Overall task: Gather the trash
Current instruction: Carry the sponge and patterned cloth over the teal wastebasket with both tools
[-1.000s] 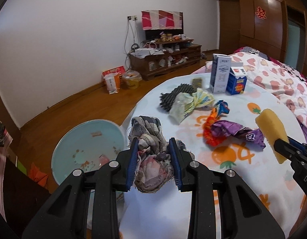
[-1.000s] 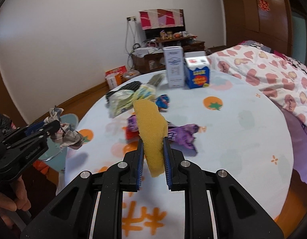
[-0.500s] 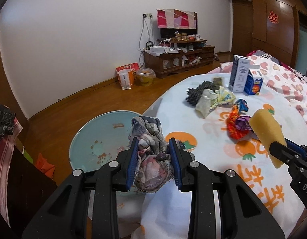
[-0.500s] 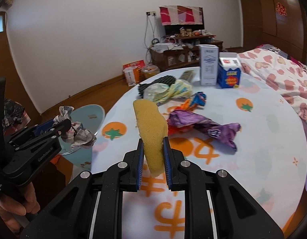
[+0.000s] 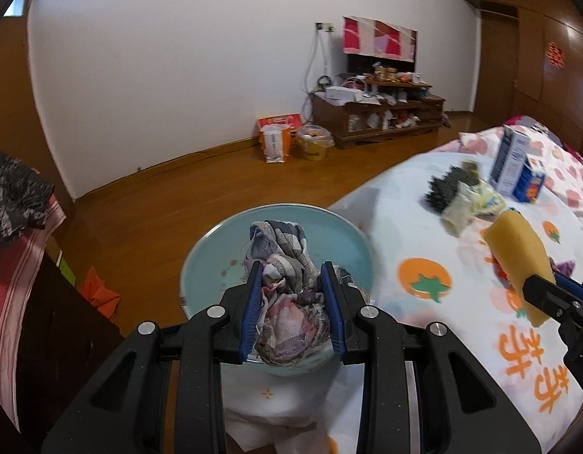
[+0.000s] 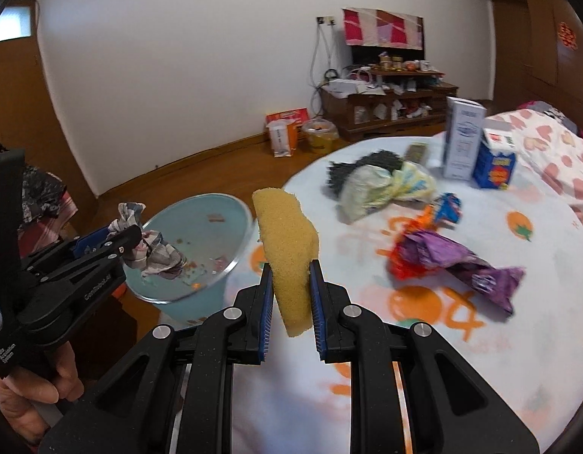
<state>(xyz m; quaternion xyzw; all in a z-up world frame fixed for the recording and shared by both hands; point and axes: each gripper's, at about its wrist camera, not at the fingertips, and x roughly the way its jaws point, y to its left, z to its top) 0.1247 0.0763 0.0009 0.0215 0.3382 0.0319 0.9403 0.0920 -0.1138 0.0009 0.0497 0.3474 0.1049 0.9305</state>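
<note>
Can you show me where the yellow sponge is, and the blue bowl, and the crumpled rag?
yellow sponge (image 6: 287,249): right wrist view, middle of its face above the fingers.
blue bowl (image 5: 329,242): left wrist view, bare inside wall by the far rim.
crumpled rag (image 5: 287,283): left wrist view, bunched middle between the fingers.

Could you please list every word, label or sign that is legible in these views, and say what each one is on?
Left gripper arm: embossed word, too blurred to read.
Right gripper body: "D", then cut off.
Tablecloth: large orange characters, only partly in view, not readable.
Tall white carton: print too blurred.
Blue carton: label too blurred.
Wardrobe door: red paper sign, unreadable.
</note>
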